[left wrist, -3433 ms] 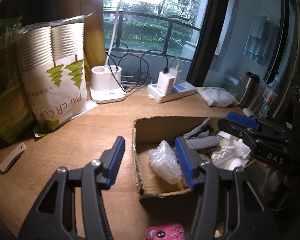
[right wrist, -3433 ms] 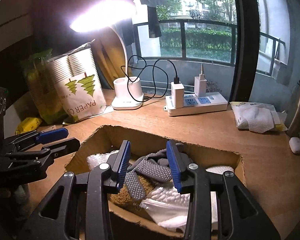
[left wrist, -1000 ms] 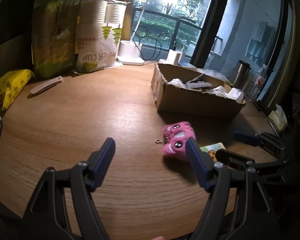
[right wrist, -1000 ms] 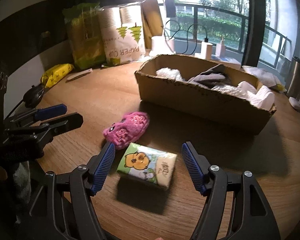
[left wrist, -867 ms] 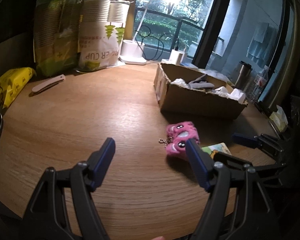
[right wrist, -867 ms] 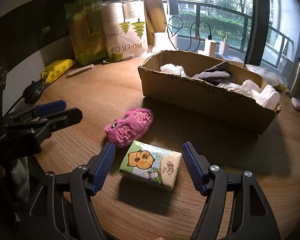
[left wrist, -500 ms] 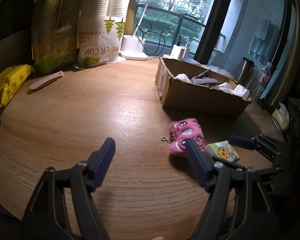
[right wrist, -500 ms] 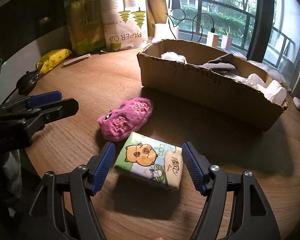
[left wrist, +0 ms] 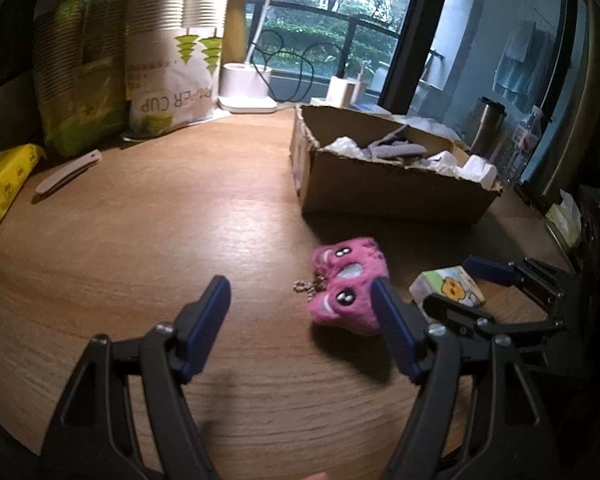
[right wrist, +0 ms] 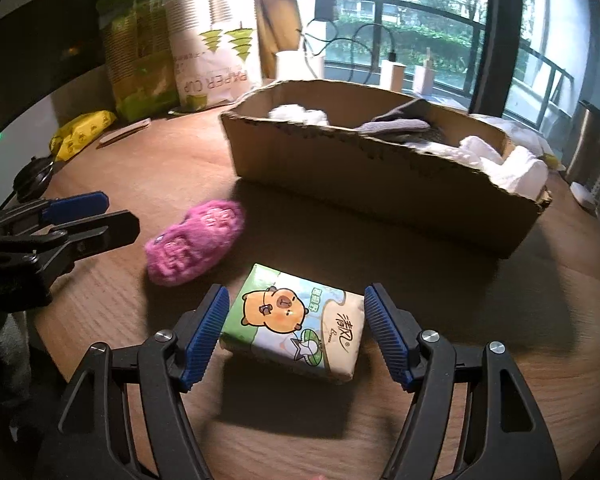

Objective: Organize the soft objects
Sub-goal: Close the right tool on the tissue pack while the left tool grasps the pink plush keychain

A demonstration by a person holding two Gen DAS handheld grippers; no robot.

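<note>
A pink plush keychain [left wrist: 346, 288] lies on the round wooden table [left wrist: 140, 240] in front of a cardboard box [left wrist: 380, 192]. My left gripper [left wrist: 300, 292] stands open low over the table, its right finger [left wrist: 392, 320] right beside the plush. A tissue pack with a cartoon animal [right wrist: 296, 320] lies flat between the fingers of my right gripper [right wrist: 296, 300], which is open, its pads just clear of the pack. The plush [right wrist: 196, 244] lies left of the pack. The box [right wrist: 380, 184] holds white padding and a grey glove.
A paper cup bag [left wrist: 172, 72], a green bag [left wrist: 80, 80], a yellow packet [left wrist: 4, 176] and a pale stick [left wrist: 68, 170] sit at the back left. A lamp base [left wrist: 244, 88], chargers and a metal flask [left wrist: 486, 128] stand by the window.
Both grippers have left the box and come down toward the table front. The tissue pack now lies between my right fingers, and the plush sits closer to my left gripper's right finger.
</note>
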